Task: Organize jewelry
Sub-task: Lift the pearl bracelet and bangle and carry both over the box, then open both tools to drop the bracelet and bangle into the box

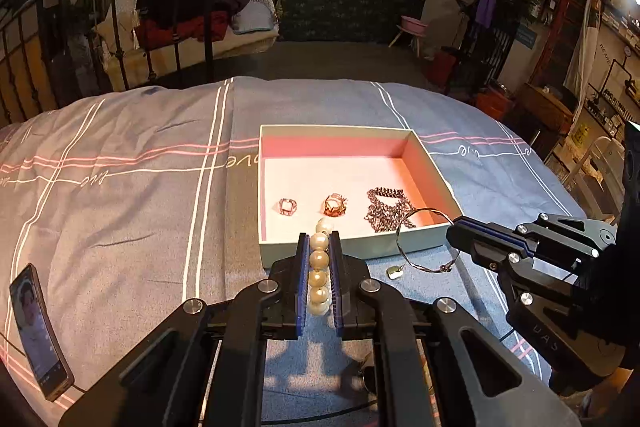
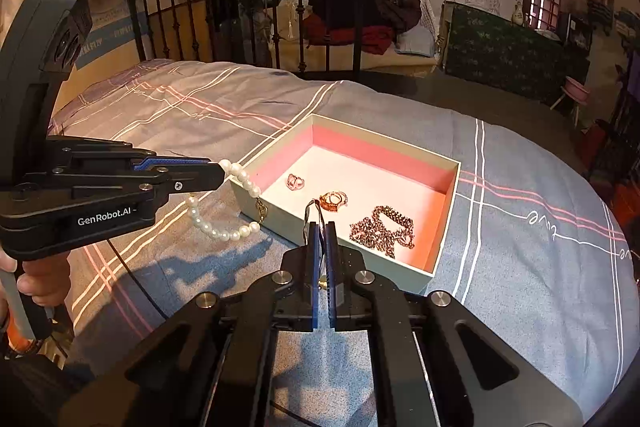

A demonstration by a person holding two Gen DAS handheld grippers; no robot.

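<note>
An open pale box (image 1: pixel 352 245) with a pink inside sits on the bedspread; it also shows in the right wrist view (image 2: pixel 400 263). Inside lie a square ring (image 1: pixel 287 207), an amber ring (image 1: pixel 335 205) and a dark chain (image 1: pixel 386 209). My left gripper (image 1: pixel 319 239) is shut on a pearl bracelet (image 1: pixel 319 267), held just in front of the box's near wall; the strand hangs in a loop (image 2: pixel 224 227). My right gripper (image 2: pixel 320 227) is shut on a thin wire bangle (image 1: pixel 420 243) with a small charm (image 1: pixel 394 271), held over the box's near right corner.
A phone (image 1: pixel 38 331) with a lit screen lies on the bedspread at the left. The striped blue-grey bedspread (image 1: pixel 140 207) spreads around the box. A black metal bed frame (image 2: pixel 248 7) stands behind. A cable (image 2: pixel 136 287) runs across the cloth by the left gripper.
</note>
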